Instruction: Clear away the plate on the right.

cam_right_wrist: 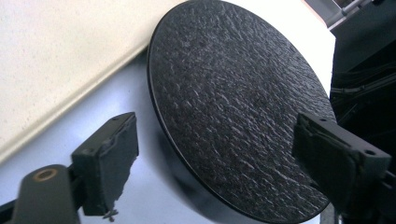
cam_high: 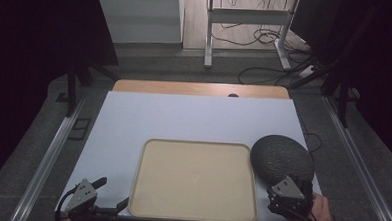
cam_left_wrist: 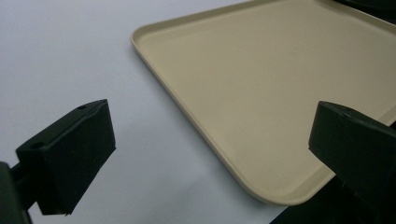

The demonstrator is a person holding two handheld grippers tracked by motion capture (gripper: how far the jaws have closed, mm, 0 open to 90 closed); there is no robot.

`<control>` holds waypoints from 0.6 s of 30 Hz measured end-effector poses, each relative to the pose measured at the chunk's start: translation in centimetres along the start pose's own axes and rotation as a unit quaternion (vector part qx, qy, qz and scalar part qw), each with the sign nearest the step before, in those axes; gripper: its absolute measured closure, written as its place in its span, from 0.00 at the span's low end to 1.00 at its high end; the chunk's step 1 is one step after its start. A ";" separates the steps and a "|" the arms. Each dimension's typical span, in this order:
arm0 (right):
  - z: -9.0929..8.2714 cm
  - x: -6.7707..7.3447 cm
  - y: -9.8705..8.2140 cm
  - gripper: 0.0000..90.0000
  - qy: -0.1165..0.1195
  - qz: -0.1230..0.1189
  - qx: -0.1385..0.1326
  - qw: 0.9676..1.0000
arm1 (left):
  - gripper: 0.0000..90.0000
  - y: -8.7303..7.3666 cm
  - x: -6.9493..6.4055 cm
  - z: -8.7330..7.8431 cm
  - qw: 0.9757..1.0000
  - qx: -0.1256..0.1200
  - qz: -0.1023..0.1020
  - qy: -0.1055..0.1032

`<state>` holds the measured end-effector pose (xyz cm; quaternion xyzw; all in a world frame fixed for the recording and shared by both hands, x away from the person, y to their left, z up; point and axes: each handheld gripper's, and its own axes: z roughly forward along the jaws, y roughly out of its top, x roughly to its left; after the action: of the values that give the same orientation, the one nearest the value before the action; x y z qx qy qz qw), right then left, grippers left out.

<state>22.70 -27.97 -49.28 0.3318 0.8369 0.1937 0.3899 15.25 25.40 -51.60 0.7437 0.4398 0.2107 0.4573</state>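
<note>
A beige rectangular tray (cam_high: 142,164) lies empty on the white table, near the front edge. To its right rests a dark round plate (cam_high: 282,155) with a rough, pebbled surface. My right gripper (cam_high: 284,184) sits at the plate's near edge. In the right gripper view its jaws (cam_right_wrist: 219,154) stand wide with the plate (cam_right_wrist: 233,93) between them. One pad (cam_right_wrist: 112,149) is over the table left of the rim, apart from it. My left gripper (cam_high: 114,193) is open by the tray's front left corner (cam_left_wrist: 280,198), with nothing between its jaws (cam_left_wrist: 210,149).
The white table top (cam_high: 184,115) stretches behind the tray, with a wooden strip (cam_high: 200,88) at its far edge. Metal rails run along both sides of the table. Beyond it are a desk frame (cam_high: 248,22) and cables on the floor.
</note>
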 end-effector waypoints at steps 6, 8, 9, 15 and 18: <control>0.2 0.3 0.1 0.22 -0.021 -0.035 0.007 0.999 | 0.00 0.0 0.0 0.0 1.000 -0.001 0.000 -0.001; 0.2 0.4 0.1 0.23 -0.024 -0.042 0.008 0.999 | 0.00 0.0 0.0 0.0 1.000 -0.001 0.000 -0.002; 0.3 0.4 0.1 0.23 -0.026 -0.047 0.009 0.999 | 0.00 0.0 0.0 0.0 1.000 -0.001 0.000 -0.002; 0.5 0.8 0.1 0.26 -0.037 -0.076 0.013 0.996 | 0.00 0.0 0.0 0.1 1.000 0.001 0.003 -0.003; 0.5 1.0 0.2 0.28 -0.042 -0.092 0.012 0.995 | 0.00 0.0 0.0 0.1 1.000 0.000 0.002 -0.004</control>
<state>22.70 -27.07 -50.05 0.2657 0.8490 0.1329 0.4369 15.31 25.37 -51.60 0.7458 0.4363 0.2089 0.4581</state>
